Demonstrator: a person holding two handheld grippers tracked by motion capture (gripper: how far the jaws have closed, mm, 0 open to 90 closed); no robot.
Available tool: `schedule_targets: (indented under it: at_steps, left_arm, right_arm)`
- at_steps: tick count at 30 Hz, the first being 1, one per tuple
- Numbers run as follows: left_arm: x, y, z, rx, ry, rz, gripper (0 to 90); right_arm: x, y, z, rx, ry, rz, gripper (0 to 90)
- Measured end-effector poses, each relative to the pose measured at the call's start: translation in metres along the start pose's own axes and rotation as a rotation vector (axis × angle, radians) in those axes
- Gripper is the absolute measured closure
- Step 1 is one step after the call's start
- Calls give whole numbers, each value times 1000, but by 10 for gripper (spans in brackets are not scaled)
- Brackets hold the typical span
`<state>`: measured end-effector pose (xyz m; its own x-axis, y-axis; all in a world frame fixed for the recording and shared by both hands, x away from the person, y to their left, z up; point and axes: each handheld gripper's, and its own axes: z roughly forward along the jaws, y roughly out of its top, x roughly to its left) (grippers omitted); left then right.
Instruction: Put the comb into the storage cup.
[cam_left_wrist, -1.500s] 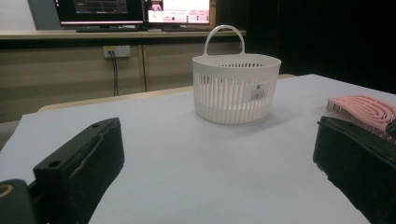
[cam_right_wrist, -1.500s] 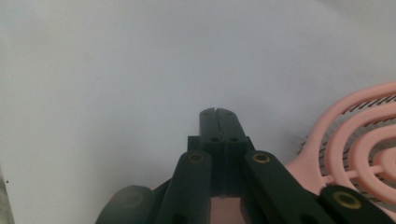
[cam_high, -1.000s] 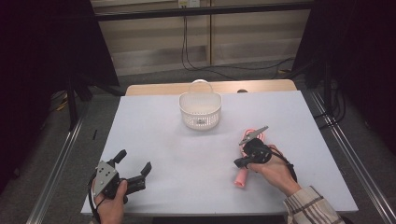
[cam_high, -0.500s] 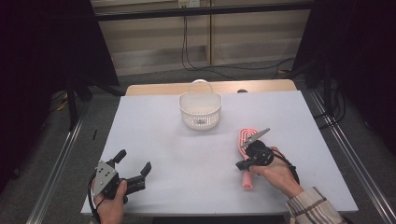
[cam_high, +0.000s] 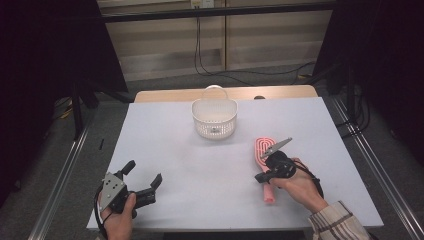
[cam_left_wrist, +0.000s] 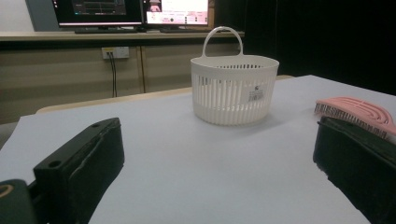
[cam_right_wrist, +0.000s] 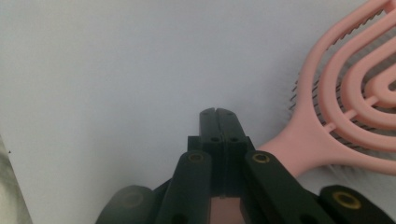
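High view: a white table (cam_high: 200, 170) is seen, with a basket (cam_high: 214, 120) at its far middle; a small label (cam_left_wrist: 255, 95) is carried on the basket wall, its print too small to be read. A pink brush (cam_high: 264, 167) lies right of centre. The right gripper (cam_high: 261, 176) is clenched on the brush handle. The left gripper (cam_high: 143, 176) is held spread, grasping nothing.
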<state>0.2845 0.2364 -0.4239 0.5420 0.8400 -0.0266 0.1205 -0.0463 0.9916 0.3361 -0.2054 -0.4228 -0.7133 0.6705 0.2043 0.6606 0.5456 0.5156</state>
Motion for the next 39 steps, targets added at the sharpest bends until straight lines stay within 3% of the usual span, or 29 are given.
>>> schedule_targets:
  at_steps: [22,39]
  left_arm:
    - [1,0,0,9,-1,3,20]
    - [1,0,0,11,0,5,20]
  right_arm:
    - [3,-7,-6,15,19,-11,900]
    - [1,-20,-13,12,16,13,900]
